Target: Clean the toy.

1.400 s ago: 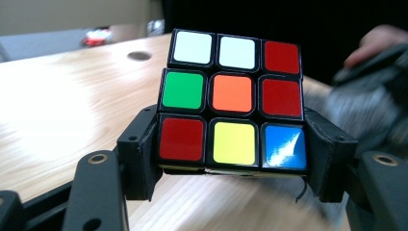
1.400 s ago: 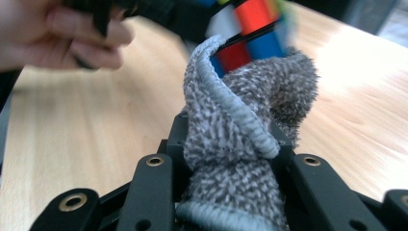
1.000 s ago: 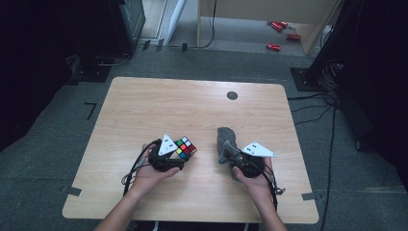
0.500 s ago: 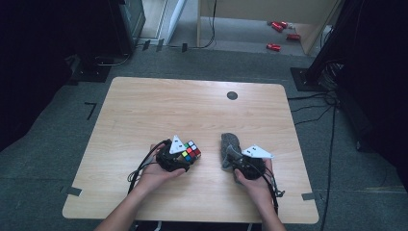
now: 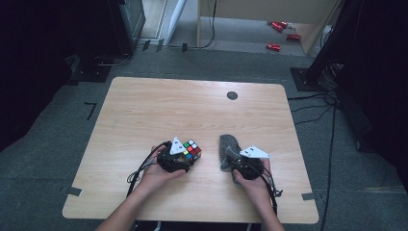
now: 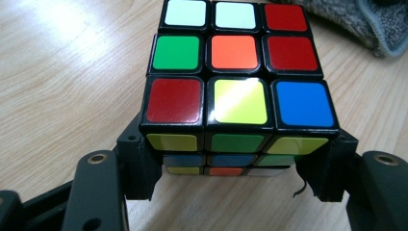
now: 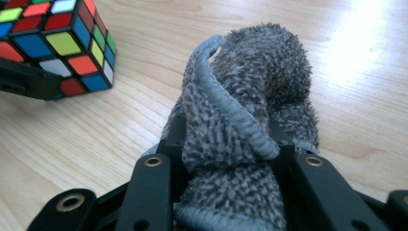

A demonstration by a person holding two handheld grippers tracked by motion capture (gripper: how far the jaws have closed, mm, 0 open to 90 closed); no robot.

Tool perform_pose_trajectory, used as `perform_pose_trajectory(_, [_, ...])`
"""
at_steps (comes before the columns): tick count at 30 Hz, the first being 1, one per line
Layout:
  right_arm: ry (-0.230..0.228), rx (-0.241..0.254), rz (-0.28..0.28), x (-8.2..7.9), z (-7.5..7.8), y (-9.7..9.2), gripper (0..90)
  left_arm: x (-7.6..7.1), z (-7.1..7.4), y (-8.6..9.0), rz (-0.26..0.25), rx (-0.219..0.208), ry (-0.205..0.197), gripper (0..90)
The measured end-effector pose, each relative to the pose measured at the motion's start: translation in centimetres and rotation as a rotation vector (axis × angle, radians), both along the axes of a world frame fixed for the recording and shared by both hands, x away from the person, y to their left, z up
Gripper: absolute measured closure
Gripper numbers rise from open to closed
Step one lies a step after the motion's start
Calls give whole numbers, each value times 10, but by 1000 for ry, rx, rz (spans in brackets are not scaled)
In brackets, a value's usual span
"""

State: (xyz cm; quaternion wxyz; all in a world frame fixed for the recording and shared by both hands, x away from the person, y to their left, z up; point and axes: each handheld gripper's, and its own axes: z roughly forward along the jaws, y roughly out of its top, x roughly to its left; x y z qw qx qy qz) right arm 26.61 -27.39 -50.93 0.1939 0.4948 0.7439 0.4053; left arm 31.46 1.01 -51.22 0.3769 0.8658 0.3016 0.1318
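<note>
near the counter's (image 5: 144,110) front edge both pickups look done: the left tongs (image 6: 226,168) clamp the puzzle cube (image 6: 231,82), the right tongs (image 7: 231,173) clamp the grey cloth (image 7: 250,106), wiping not yet begun.

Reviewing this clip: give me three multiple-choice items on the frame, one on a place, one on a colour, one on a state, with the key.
1. Where does the grey cloth lie relative to the puzzle cube in the high view?
A. To its right
B. To its left
C. Under it

2. What colour is the centre square of the cube's top face in the left gripper view?
A. White
B. Orange
C. Blue

3. What is the left gripper doing?
A. Hanging open
B. Clamping the cloth
C. Clamping the cube

Key: A, the cloth sits in the right gripper; B, the middle square is orange; C, both jaws press the cube's sides.
</note>
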Motion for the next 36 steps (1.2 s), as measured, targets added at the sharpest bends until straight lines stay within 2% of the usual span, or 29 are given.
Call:
perform_pose_trajectory(5, [5, -8, -10, 2, -5, -1, 652, 1, -2, 1, 1, -21, -1, 342])
perform_pose_trajectory(7, [1, -3, -11, 3, -6, -2, 645, 4, -4, 2, 0, -47, 29, 329])
perform_pose_trajectory(9, [-5, 3, -9, 3, -6, -2, 605, 6, -5, 3, 2, -52, 56, 255])
perform_pose_trajectory(11, [-8, 23, -4, 4, -6, -1, 482, 5, -3, 4, 17, -60, 53, 185])
perform_pose_trajectory(12, [-6, 32, -1, 4, -5, -1, 390, 4, -2, 4, 28, -61, 43, 173])
perform_pose_trajectory(14, [7, 22, -1, 5, -2, 1, 197, 4, 0, 4, 47, -58, 56, 124])
perform_pose_trajectory(15, [19, 15, 3, 5, 1, 1, 150, 5, 2, 4, 60, -60, 70, 125])
perform_pose_trajectory(17, [34, 26, 14, 6, 5, 0, 115, 4, 7, 5, 83, -72, 81, 124])
perform_pose_trajectory(19, [38, 40, 13, 7, 9, -2, 57, 3, 11, 9, 80, -92, 95, 108])
perform_pose_trajectory(22, [55, 68, 9, 12, 15, -4, 31, -1, 18, 16, 92, -70, 83, 103])
perform_pose_trajectory(25, [49, 19, 13, 14, 25, -2, 27, -6, 24, 31, 82, -119, 83, 101])
perform_pose_trajectory(26, [44, 4, 13, 14, 28, -3, 27, -9, 26, 36, 85, -122, 69, 88])
perform_pose_trajectory(27, [31, -1, 11, 13, 32, -4, 27, -12, 27, 42, 101, -131, 39, 84])
perform_pose_trajectory(29, [12, -2, 8, 10, 38, -8, 22, -14, 30, 54, 130, -168, 42, 84])
perform_pose_trajectory(31, [4, -1, -3, 7, 41, -14, 22, -17, 31, 63, 154, -173, 39, 84])
perform_pose_trajectory(34, [-4, 0, -6, 1, 46, -22, 22, -23, 31, 74, 157, -155, 30, 84])
perform_pose_trajectory(36, [-13, -2, -8, -5, 49, -27, 22, -27, 31, 84, 170, -164, 27, 84])
